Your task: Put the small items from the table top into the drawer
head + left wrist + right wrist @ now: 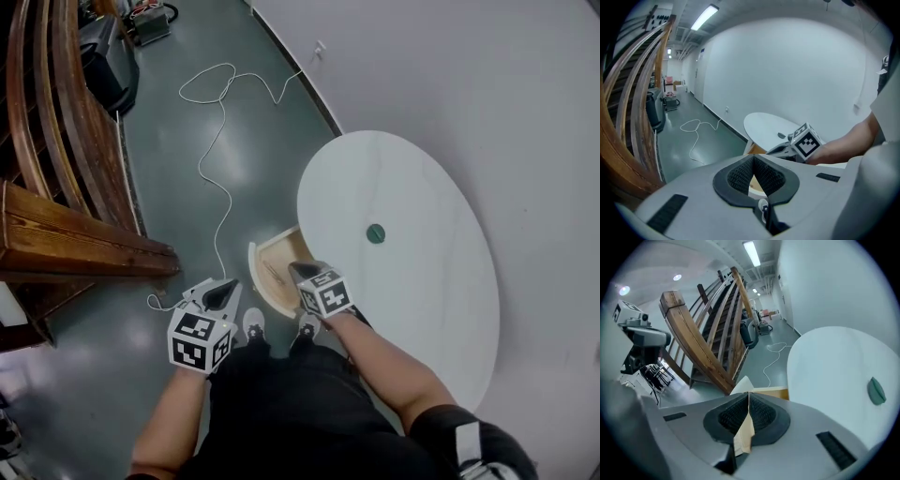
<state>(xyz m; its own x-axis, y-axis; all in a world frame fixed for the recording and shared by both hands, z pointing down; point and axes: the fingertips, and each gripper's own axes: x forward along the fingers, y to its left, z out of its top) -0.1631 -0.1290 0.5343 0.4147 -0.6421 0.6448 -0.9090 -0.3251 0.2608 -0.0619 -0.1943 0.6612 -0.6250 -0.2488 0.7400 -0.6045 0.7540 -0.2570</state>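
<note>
A small green disc (pixel 376 233) lies on the round white table (pixel 412 309); the right gripper view shows the green disc (pixel 876 391) at far right. Below the table's left edge a wooden drawer (pixel 274 267) stands pulled out. My right gripper (pixel 302 272) hangs over the drawer, jaws closed tip to tip (pixel 749 395) with nothing held; only the drawer's wood (pixel 769 393) shows past them. My left gripper (pixel 225 292) is over the floor, left of the drawer, also shut and empty (pixel 753 157). In the left gripper view the right gripper's marker cube (pixel 806 140) sits in front of the table (pixel 764 123).
A wooden stair railing (pixel 66 141) fills the left side. A white cable (pixel 221 159) snakes across the grey-green floor. A white wall (pixel 469 66) runs behind the table. The person's shoes (pixel 254 323) stand by the drawer.
</note>
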